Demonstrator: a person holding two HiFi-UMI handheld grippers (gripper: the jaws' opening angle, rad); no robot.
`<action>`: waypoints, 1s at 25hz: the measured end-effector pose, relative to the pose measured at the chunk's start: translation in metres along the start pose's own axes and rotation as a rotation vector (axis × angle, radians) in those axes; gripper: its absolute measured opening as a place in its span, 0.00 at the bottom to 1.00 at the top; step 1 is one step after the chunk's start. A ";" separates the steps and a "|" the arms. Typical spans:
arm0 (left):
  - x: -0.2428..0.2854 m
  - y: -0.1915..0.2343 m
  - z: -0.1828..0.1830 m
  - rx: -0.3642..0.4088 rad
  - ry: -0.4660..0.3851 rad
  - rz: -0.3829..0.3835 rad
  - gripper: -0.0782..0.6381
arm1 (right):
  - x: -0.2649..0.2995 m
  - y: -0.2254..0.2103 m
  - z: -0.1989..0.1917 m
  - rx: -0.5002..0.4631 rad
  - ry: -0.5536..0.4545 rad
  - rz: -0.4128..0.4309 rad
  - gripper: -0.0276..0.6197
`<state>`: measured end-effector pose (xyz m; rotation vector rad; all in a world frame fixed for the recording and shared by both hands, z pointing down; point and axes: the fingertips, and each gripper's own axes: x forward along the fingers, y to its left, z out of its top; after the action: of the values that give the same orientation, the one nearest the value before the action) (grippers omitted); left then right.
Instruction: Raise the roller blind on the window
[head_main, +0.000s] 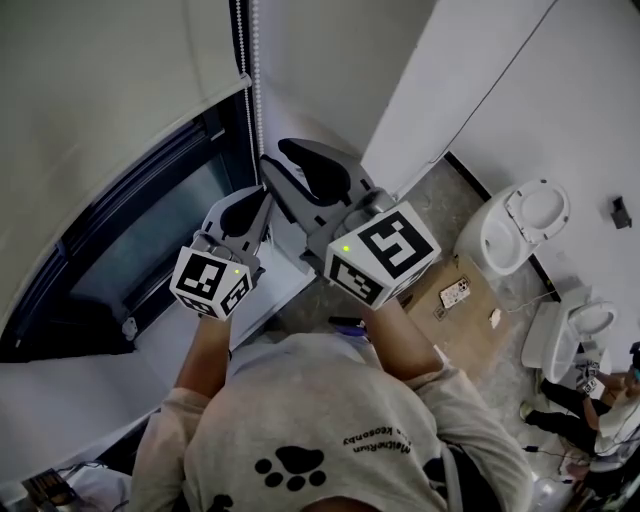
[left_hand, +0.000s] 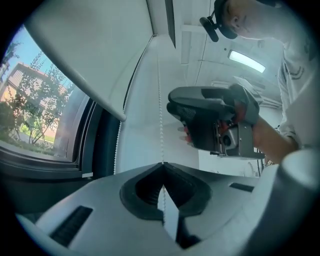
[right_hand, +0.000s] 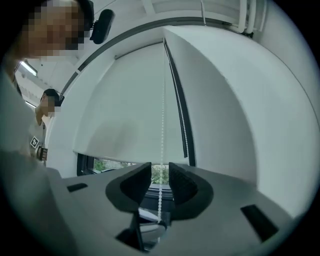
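Observation:
The white roller blind (head_main: 110, 90) hangs partway down over the dark-framed window (head_main: 150, 240). Its white bead chain (head_main: 259, 110) runs down the frame's right side. My left gripper (head_main: 264, 196) is shut on one strand of the bead chain (left_hand: 160, 110), pinched at the jaw tips (left_hand: 162, 164). Just above it, my right gripper (head_main: 276, 156) stands open. In the right gripper view the bead chain (right_hand: 161, 125) passes between the spread jaws (right_hand: 160, 170) without touching the pads. A second strand (right_hand: 184, 125) hangs beside the blind (right_hand: 125, 105). The left gripper view shows the right gripper (left_hand: 215, 122) close by.
A white wall (head_main: 330, 70) stands right of the window. Below on the floor are two white toilets (head_main: 525, 225) (head_main: 578, 330), a cardboard sheet (head_main: 470, 320) with a phone (head_main: 455, 293), and a person sitting at the far right (head_main: 575, 405). Trees and a building show outside (left_hand: 30, 110).

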<state>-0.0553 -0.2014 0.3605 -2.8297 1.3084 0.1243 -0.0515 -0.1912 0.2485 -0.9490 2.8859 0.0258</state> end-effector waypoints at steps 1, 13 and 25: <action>0.000 -0.002 0.000 -0.001 0.000 -0.003 0.12 | 0.004 0.001 0.006 -0.005 -0.002 0.004 0.22; 0.001 -0.006 0.000 -0.009 -0.014 -0.012 0.12 | 0.027 0.000 0.032 -0.108 0.065 -0.007 0.07; 0.001 -0.012 -0.044 -0.005 0.046 -0.008 0.12 | 0.018 -0.007 -0.011 -0.070 0.077 -0.037 0.06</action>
<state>-0.0429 -0.1964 0.4044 -2.8583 1.3068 0.0620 -0.0626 -0.2074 0.2575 -1.0378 2.9546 0.0898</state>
